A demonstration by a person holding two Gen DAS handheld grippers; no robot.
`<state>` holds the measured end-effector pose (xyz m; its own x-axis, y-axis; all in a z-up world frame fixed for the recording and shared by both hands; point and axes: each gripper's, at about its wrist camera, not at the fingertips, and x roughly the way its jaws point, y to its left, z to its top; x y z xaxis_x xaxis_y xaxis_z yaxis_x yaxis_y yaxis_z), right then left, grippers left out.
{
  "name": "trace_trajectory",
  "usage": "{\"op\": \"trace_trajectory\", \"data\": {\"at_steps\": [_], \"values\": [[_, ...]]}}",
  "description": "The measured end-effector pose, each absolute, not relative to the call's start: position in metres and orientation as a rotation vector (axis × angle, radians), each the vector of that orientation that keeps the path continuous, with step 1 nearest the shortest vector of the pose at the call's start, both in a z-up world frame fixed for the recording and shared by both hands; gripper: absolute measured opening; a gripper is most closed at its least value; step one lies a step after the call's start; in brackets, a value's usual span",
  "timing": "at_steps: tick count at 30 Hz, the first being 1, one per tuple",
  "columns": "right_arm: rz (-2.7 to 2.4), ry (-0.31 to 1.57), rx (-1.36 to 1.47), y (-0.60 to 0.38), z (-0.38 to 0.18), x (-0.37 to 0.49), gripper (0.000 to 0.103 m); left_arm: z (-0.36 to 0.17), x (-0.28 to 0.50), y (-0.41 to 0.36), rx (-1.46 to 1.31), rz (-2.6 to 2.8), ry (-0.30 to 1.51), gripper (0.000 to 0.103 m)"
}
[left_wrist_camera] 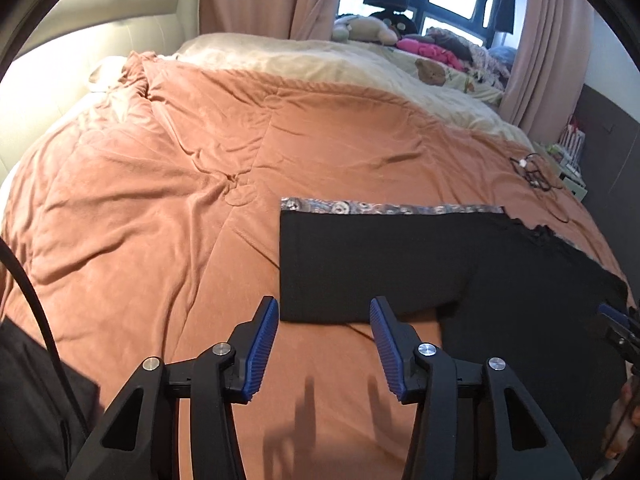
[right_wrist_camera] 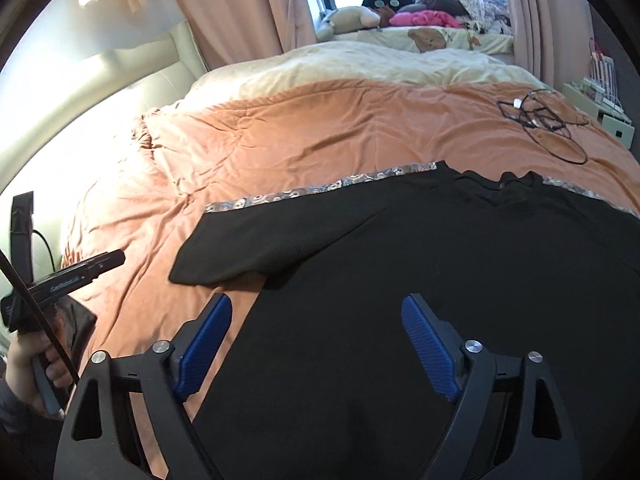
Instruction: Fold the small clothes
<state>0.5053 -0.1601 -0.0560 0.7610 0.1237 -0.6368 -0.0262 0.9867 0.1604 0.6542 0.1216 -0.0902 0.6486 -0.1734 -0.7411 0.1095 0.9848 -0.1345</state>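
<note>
Black shirt (right_wrist_camera: 440,264) spread flat on my bed's orange duvet (left_wrist_camera: 160,184).
Jaws of my left gripper (left_wrist_camera: 324,312) and right gripper (right_wrist_camera: 316,308) stand apart, gripping nothing.

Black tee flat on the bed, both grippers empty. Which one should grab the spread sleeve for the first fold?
Left, probably. The left gripper hangs open right at the sleeve hem, while the right gripper is open over the black tee body, further from that sleeve.
</note>
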Motion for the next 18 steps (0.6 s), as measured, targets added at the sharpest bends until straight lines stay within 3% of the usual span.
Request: {"op": "trace_trajectory", "data": {"at_steps": [10,18], "values": [[0.145,0.797,0.08,-0.148,-0.091,0.596,0.061,-0.13,0.743,0.126,-0.09,-0.102,0.91,0.049],[0.118,0.821,0.104,-0.146,-0.114,0.643,0.055,-0.175,0.784,0.125,-0.124,-0.092,0.982,0.049]]}}
